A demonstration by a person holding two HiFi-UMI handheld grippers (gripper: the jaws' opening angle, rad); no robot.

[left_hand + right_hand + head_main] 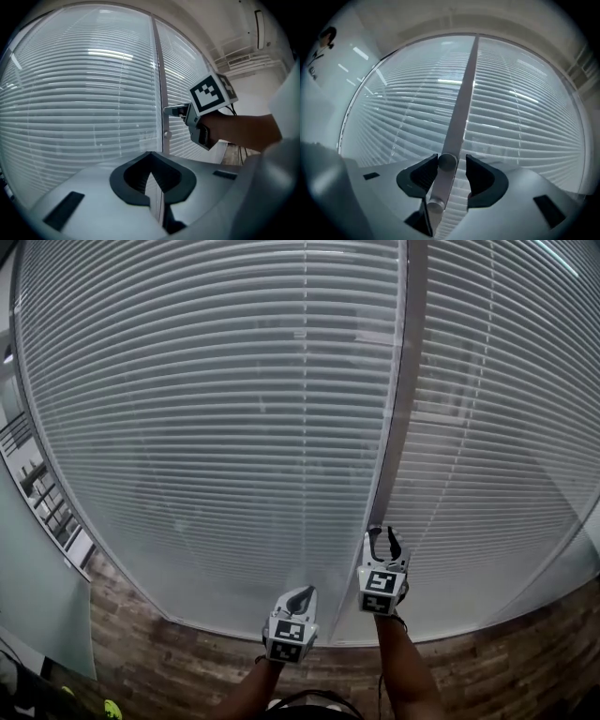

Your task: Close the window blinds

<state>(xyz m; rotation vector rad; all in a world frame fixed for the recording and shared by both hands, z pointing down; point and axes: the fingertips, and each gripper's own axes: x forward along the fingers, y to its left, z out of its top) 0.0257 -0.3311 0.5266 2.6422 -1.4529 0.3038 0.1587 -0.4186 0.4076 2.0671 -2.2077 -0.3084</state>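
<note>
White slatted blinds cover the window, with a second panel to the right of a grey upright post. My right gripper is raised at the foot of that post. In the right gripper view it stands open around a thin rod with a rounded end, the wand. The wand lies against the left pad, and a gap separates it from the right pad. My left gripper hangs lower and to the left, away from the blinds. Its jaws meet with nothing between them. It sees the right gripper at the post.
A wood-plank floor runs below the window sill. A pale glass partition stands at the left. A person's two forearms reach up from the bottom edge. A ceiling light shows at the upper right.
</note>
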